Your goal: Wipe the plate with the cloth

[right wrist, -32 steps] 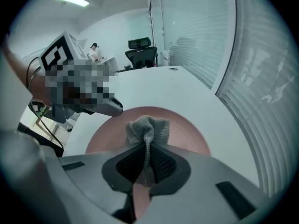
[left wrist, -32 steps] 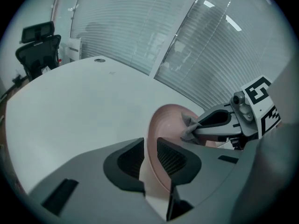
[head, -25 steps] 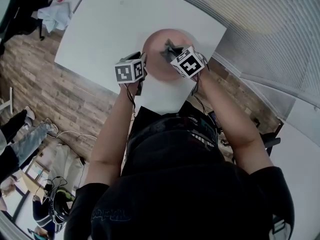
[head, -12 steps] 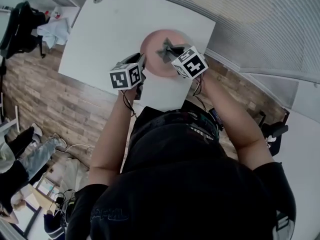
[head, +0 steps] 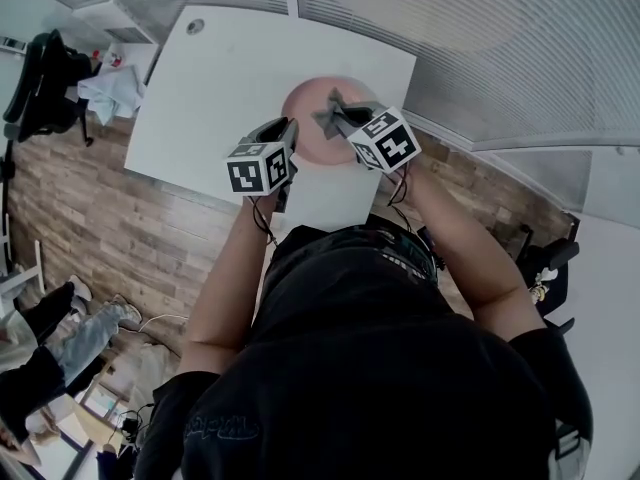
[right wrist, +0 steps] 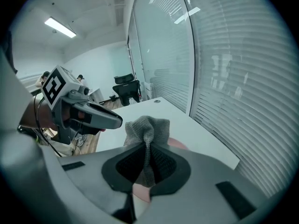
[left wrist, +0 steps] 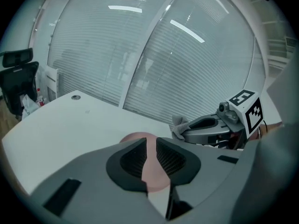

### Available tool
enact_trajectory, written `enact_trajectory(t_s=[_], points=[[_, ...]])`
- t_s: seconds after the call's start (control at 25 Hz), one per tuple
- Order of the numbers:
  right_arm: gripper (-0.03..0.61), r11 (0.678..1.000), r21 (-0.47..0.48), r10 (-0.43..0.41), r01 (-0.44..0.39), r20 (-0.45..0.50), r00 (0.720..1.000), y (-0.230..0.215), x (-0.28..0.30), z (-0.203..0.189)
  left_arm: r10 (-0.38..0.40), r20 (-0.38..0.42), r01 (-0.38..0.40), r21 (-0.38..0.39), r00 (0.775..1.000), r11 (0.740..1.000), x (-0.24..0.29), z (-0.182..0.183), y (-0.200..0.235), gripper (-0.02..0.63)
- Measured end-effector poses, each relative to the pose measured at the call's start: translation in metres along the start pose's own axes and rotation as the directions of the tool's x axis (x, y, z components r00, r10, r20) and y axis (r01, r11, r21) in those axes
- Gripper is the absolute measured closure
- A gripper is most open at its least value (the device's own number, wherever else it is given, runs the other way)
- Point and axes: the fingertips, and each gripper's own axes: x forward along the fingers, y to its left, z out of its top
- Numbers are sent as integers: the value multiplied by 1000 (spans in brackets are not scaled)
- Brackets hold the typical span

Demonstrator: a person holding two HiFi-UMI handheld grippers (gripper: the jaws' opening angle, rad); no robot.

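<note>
Plate (head: 303, 108), pink and round, lies flat on the white surface (head: 220, 78), towards the edge nearest me, with both my tools over it. My left fingers (left wrist: 133, 162) stand just a narrow slit apart and have just been closing, yet nothing is pinched. Through the slit I see the plate down on the surface. My right fingers (right wrist: 128, 164) are clamped on the grey cloth (right wrist: 147, 125), and its bunched top pokes out past the tips. From the head view, the left fingers sit over the plate's left rim. The right ones, with the cloth, are over its right half, so the 2 tools are close together. Slatted blinds (right wrist: 224, 78) run along the far side of the surface.
</note>
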Motion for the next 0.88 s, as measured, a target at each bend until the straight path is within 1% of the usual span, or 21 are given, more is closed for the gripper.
enact_trajectory(t_s=[0.16,0.24,0.36,0.48,0.56,0.72,0.88], points=[[543,1000,28,6,-7,35,999,7,-12,6,-34,21,33,40,999,999,-9,7,-12,576],[541,999,46,10,-13,58,998,11,-19,7,-53,46,50,59,998,997,-18,11,-20,594],[541,998,64,1,-7,93,996,16,-35,4,-97,77,90,96,992,991,-28,14,-40,597],[543,997,71,-4,-5,124,992,19,-50,3,-138,72,127,140,988,982,-32,11,-62,597],[541,997,80,2,-14,142,990,23,-58,3,-153,63,142,151,986,978,-34,7,-70,597],[543,997,76,21,-34,168,986,27,-76,-1,-150,64,140,144,987,980,-35,1,-83,597],[543,996,49,64,-75,191,979,31,-95,-4,-111,92,100,122,989,987,-41,3,-97,597]])
